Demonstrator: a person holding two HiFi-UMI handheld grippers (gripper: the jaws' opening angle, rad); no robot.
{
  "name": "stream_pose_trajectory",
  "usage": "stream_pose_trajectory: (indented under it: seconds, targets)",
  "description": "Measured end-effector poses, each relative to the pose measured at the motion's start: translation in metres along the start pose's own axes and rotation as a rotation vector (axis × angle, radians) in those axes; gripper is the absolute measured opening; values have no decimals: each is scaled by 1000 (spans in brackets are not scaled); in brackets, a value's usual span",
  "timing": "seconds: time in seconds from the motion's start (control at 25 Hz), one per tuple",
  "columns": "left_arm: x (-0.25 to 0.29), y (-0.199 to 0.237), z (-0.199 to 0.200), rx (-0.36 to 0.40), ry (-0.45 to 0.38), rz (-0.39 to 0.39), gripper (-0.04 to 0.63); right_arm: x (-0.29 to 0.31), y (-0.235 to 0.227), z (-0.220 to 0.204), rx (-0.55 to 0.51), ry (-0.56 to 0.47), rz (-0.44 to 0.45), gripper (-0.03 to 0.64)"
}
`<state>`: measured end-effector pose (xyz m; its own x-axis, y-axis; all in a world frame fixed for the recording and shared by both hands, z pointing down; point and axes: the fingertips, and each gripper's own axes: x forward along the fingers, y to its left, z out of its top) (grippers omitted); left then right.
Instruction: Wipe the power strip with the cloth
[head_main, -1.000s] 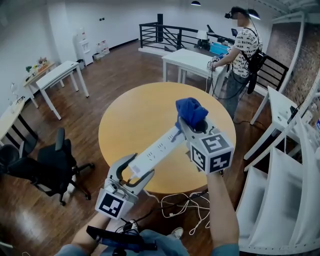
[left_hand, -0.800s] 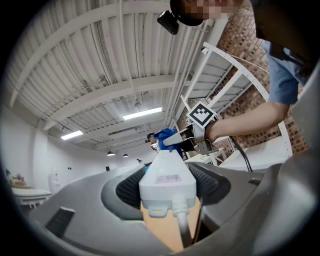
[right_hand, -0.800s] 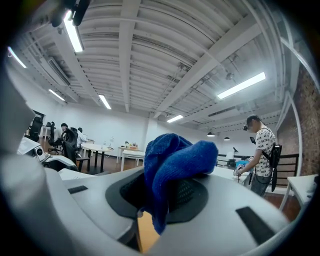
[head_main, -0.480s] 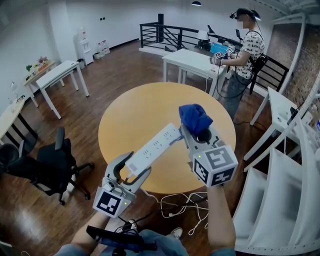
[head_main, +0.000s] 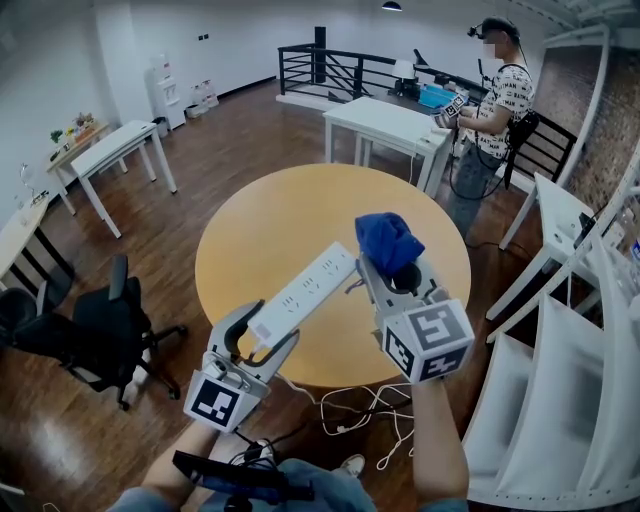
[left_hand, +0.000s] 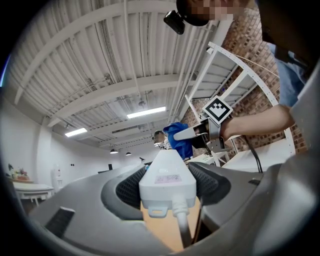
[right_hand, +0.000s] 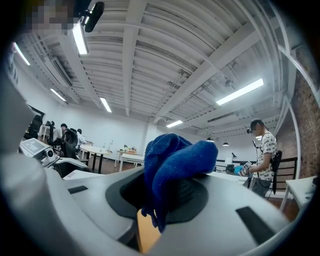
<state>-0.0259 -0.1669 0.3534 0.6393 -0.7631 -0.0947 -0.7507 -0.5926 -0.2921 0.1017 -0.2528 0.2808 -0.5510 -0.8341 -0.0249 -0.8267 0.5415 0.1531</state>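
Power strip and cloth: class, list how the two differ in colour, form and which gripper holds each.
The power strip is white; the cloth is blue. The power strip is long and straight; the cloth is soft and bunched. The left gripper clamps the power strip's cord end; the right gripper clamps the cloth. Both are held over the round table.

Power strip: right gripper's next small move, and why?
Probably move the right gripper with its blue knitted cloth left onto the white plastic power strip: the cloth hangs beside its far end, and the left gripper holds the cord end.
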Motion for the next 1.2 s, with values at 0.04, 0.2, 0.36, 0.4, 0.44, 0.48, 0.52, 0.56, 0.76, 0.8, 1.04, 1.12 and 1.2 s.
stream_pose_trajectory:
  seconds: [0.04, 0.2, 0.36, 0.4, 0.44, 0.48, 0.52, 0.56, 0.76, 0.8, 1.04, 1.12, 1.2]
  targets:
    - [0, 1, -1, -9, 1, 3, 282, -1, -1, 3, -10, -13, -8, 81]
    - [2, 9, -12, -84, 4, 21, 282, -8, 6, 21, -56, -100, -24, 83]
    - [5, 10, -31, -112, 38, 31, 282, -17, 24, 27, -97, -162, -9, 83]
    - [5, 10, -37, -119, 50, 37, 282, -20, 27, 27, -110, -170, -10, 83]
    - [6, 11, -44, -126, 61, 45, 282, -23, 31, 26, -119, -177, -11, 83]
    - [7, 13, -52, -131, 71, 55, 282, -26, 34, 24, -120, -184, -9, 83]
    - [8, 13, -61, -136, 79, 61, 282, -28, 37, 20, -113, -188, -7, 83]
    - [9, 12, -70, -146, 88, 60, 281, -31, 40, 15, -101, -187, -7, 83]
    - [20, 0, -119, -188, 165, 41, 282, -37, 51, -23, -25, -132, -9, 83]
    - [21, -2, -132, -197, 187, 40, 282, -39, 53, -31, -9, -121, -10, 83]
    - [26, -13, -206, -285, 361, 38, 281, -49, 57, -64, 64, -75, -45, 83]
    - [26, -15, -223, -298, 399, 40, 281, -51, 60, -76, 81, -52, -46, 83]
    - [25, -17, -236, -310, 424, 48, 281, -52, 63, -86, 103, -31, -46, 81]
